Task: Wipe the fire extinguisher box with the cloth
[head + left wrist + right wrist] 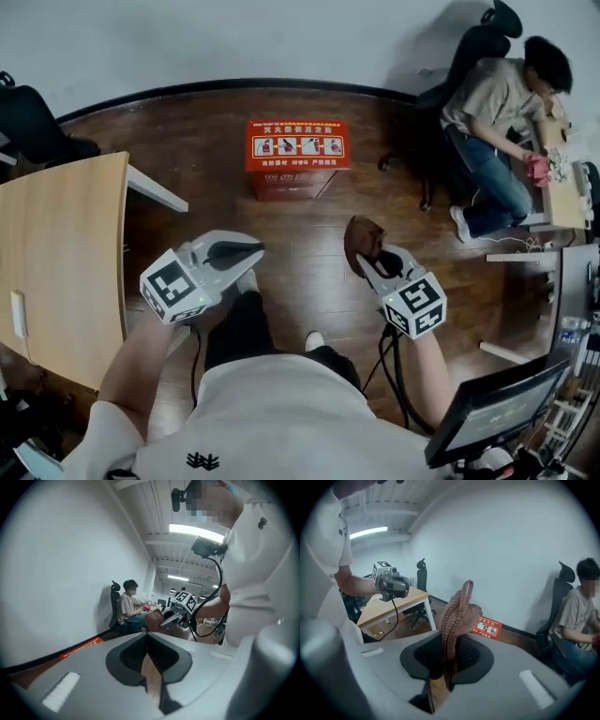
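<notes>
Head view: right claw (366, 264) pinches the brown cloth (362, 238) — left claw (255, 250) pressed together.

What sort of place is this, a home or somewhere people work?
Most likely an office or lab workroom. There is a wooden desk, a person seated in an office chair off to the side, and a monitor at the lower right.
</notes>
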`<state>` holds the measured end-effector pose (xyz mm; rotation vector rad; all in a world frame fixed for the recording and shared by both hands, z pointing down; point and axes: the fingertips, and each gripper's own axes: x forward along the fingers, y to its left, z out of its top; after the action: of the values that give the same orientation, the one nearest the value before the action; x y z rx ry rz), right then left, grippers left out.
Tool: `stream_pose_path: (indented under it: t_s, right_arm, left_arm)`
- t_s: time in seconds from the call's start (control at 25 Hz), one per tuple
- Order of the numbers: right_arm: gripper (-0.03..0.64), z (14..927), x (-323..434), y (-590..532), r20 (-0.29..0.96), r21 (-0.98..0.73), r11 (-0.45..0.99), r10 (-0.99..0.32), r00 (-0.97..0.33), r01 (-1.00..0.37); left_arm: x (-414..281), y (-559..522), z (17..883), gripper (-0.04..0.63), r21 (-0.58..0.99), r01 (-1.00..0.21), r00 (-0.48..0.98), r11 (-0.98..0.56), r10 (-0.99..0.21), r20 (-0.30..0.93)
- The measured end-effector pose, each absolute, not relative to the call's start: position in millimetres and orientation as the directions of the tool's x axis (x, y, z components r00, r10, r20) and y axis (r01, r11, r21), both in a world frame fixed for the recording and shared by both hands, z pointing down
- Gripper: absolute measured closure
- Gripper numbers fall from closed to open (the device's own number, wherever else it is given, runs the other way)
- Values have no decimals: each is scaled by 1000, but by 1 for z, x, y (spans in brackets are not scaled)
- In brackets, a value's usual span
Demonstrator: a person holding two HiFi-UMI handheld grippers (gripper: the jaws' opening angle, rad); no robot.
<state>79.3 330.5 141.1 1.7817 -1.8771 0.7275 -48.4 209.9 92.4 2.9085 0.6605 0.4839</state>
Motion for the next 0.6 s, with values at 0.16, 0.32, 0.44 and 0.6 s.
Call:
stream_pose_path:
  t_s: [0.16, 0.32, 0.44, 0.6]
  right_arm:
    - [557, 109, 74, 410, 588, -2, 48, -808, -40, -999]
    - [557, 88, 55, 495, 581, 2, 69, -812, -55, -998]
    - [558, 80, 37, 539, 581, -14, 65, -811, -61, -998]
    - [557, 64, 20, 556, 545, -10, 40, -837, -39, -999]
  left_arm:
    - [-53, 290, 65, 595, 174, 342, 890, -923, 378, 254]
    - [-70, 392, 40, 595, 204, 334, 899, -920, 376, 224]
    - [-90, 444, 28, 595, 190, 360, 884, -913, 399, 243]
    - [-111, 448, 13, 595, 176, 326, 901, -929, 362, 240]
